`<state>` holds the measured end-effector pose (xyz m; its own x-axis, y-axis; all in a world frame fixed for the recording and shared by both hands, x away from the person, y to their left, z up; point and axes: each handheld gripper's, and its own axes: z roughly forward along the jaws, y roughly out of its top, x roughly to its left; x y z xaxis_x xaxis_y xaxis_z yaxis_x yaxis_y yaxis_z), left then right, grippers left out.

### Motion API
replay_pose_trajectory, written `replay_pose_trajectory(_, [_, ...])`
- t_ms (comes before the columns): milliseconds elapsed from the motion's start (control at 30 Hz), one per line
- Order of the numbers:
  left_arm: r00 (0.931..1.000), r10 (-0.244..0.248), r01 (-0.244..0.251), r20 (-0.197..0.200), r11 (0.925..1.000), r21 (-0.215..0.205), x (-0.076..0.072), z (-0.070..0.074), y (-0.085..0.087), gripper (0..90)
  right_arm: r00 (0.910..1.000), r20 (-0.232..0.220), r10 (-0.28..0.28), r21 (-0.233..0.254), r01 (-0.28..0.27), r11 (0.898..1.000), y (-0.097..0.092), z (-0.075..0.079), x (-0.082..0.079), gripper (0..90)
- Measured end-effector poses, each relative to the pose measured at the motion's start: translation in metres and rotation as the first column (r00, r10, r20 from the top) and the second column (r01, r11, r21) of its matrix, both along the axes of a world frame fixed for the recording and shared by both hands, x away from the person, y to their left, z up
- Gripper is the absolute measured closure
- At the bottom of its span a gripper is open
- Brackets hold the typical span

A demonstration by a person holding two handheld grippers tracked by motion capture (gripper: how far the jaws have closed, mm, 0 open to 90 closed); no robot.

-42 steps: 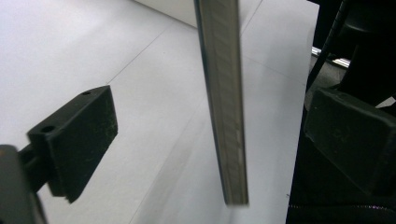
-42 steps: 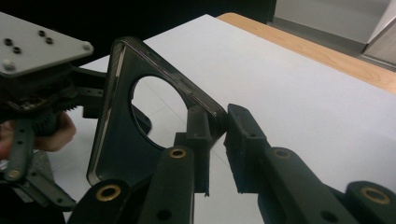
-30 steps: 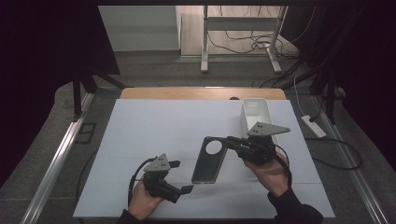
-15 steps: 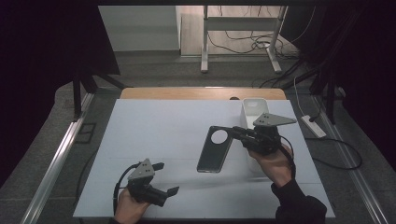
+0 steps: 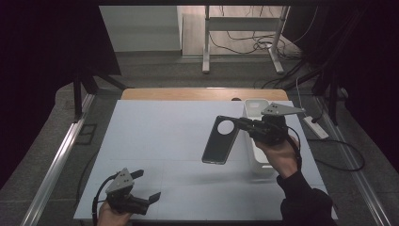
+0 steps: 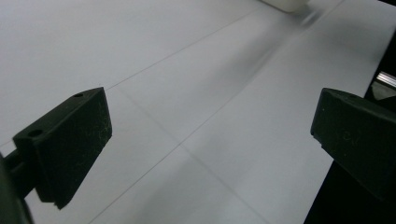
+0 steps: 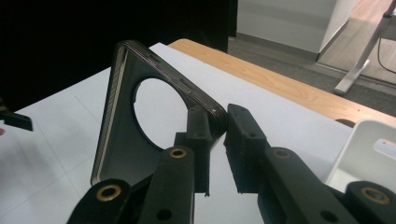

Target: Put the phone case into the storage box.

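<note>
A dark phone case (image 5: pixel 220 142) with a round camera hole hangs tilted above the white table sheet (image 5: pixel 160 136), casting a shadow below it. My right gripper (image 5: pixel 238 124) is shut on the case's upper corner; in the right gripper view the two pads (image 7: pixel 201 126) pinch the rim of the case (image 7: pixel 116 154) at the gripper's (image 7: pixel 217 127) tips. My left gripper (image 5: pixel 148 184) is near the table's front left edge, open, with nothing between its fingers. In the left gripper view its jaws (image 6: pixel 210 133) stand wide over bare white sheet.
A white bin (image 5: pixel 256 104) stands at the right side of the table, just behind the right hand; its wall (image 7: pixel 369 140) shows in the right gripper view. A wooden table edge (image 5: pixel 188 93) runs along the back. Metal rails flank the table.
The right gripper has lifted the phone case up and to the right, off the sheet. The left gripper has moved left, toward the front edge, still open.
</note>
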<state>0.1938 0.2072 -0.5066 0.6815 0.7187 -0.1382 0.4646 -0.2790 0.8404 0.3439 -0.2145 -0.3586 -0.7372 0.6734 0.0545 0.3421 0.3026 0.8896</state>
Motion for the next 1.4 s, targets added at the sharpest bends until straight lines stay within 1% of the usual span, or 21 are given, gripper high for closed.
replay_pose_trajectory(33, [0.9999,0.015,-0.015,0.0,0.9999,-0.001,-0.002,0.0,0.003,0.0,1.0,0.003,-0.004,-0.003,0.004,1.0,0.0,0.001,0.002,79.3])
replay_pose_trajectory(67, [0.9999,0.015,-0.015,0.0,0.9999,-0.001,-0.002,0.0,0.003,0.0,1.0,0.003,-0.004,-0.003,0.004,1.0,0.0,0.001,0.002,79.3])
replay_pose_trajectory(167, [0.9979,0.064,-0.064,-0.004,0.9979,0.005,-0.007,-0.002,0.012,0.0,0.9999,0.009,-0.012,-0.011,0.012,1.0,-0.001,0.005,0.006,79.3])
replay_pose_trajectory(267, [0.9953,0.096,-0.096,-0.01,0.9954,-0.006,-0.012,-0.004,0.022,0.0,0.9996,0.018,-0.02,-0.018,0.02,1.0,-0.002,0.008,0.01,79.3])
replay_pose_trajectory(367, [0.9931,0.115,-0.116,-0.019,0.9932,-0.016,-0.016,-0.005,0.029,0.0,0.9994,0.023,-0.027,-0.02,0.027,0.999,-0.003,0.011,0.013,79.3])
replay_pose_trajectory(400, [0.9931,0.115,-0.116,-0.019,0.9932,-0.016,-0.016,-0.005,0.029,0.0,0.9994,0.023,-0.027,-0.02,0.027,0.999,-0.003,0.011,0.013,79.3])
replay_pose_trajectory(600, [0.9886,0.146,-0.147,-0.036,0.989,-0.014,-0.025,-0.009,0.042,0.0,0.9984,0.034,-0.045,-0.021,0.045,0.999,-0.009,0.015,0.02,79.3])
replay_pose_trajectory(733, [0.9872,0.155,-0.155,-0.037,0.9878,-0.007,-0.028,-0.01,0.046,0.0,0.9978,0.039,-0.055,-0.022,0.055,0.998,-0.012,0.018,0.025,79.4])
replay_pose_trajectory(867, [0.9855,0.165,-0.165,-0.039,0.9863,0.005,-0.031,-0.012,0.05,0.0,0.9963,0.051,-0.069,-0.034,0.071,0.997,-0.016,0.023,0.03,79.4])
replay_pose_trajectory(967, [0.9846,0.171,-0.172,-0.035,0.9852,-0.003,-0.033,-0.012,0.051,0.0,0.9959,0.052,-0.074,-0.033,0.075,0.997,-0.017,0.024,0.032,79.3])
replay_pose_trajectory(1033, [0.9832,0.18,-0.18,-0.032,0.9836,-0.005,-0.034,-0.012,0.053,0.0,0.995,0.052,-0.085,-0.028,0.086,0.996,-0.02,0.026,0.036,79.4])
replay_pose_trajectory(1067, [0.9835,0.178,-0.179,-0.031,0.9838,-0.013,-0.035,-0.012,0.054,0.0,0.9946,0.053,-0.089,-0.025,0.09,0.996,-0.023,0.026,0.039,79.4])
replay_pose_trajectory(1267, [0.983,0.18,-0.18,-0.038,0.9837,0.001,-0.034,-0.013,0.053,0.0,0.9931,0.056,-0.103,-0.025,0.104,0.994,-0.028,0.027,0.046,79.4])
replay_pose_trajectory(1400, [0.9819,0.183,-0.184,-0.049,0.983,-0.005,-0.033,-0.013,0.054,0.0,0.9914,0.06,-0.116,-0.028,0.118,0.993,-0.031,0.029,0.053,79.4])
